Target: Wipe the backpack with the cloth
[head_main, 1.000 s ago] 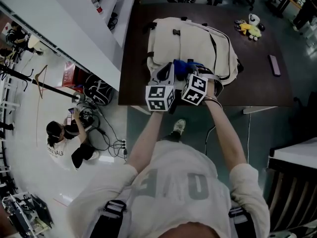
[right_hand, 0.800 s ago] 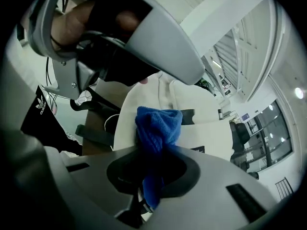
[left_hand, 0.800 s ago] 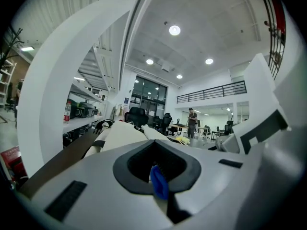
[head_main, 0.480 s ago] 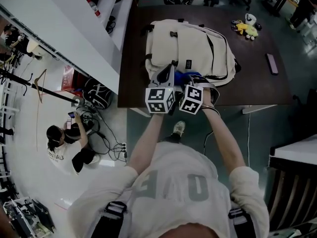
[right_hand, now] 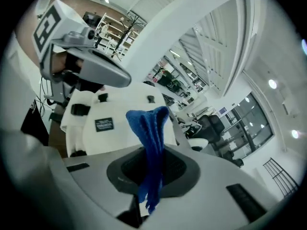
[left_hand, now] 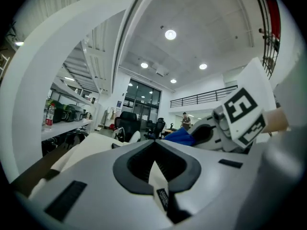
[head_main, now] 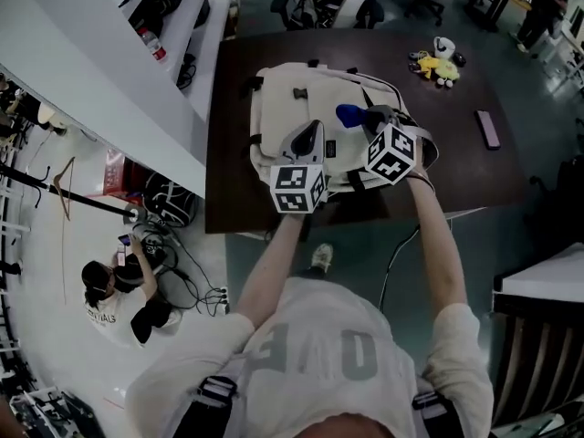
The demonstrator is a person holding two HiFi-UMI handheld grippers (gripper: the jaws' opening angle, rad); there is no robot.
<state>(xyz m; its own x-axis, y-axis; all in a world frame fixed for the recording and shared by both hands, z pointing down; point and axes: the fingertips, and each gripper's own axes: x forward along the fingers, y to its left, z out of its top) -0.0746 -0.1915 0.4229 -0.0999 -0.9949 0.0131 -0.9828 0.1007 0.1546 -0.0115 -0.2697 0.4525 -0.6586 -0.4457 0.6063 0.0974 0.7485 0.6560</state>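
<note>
While the left claw [left_hand: 153, 150] pinches the backpack [head_main: 283, 94] by its cream fabric, the right claw [head_main: 363, 119], clamped on the cloth [head_main: 348, 113], hangs over the backpack's right half.

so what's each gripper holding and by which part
The right gripper pinches the blue cloth near its lower end; the rest stands out ahead. The left gripper has its jaws together, nothing clearly held.

right gripper [head_main: 369, 119] carried cloth [head_main: 349, 114] farther up backpack [head_main: 290, 97]
</note>
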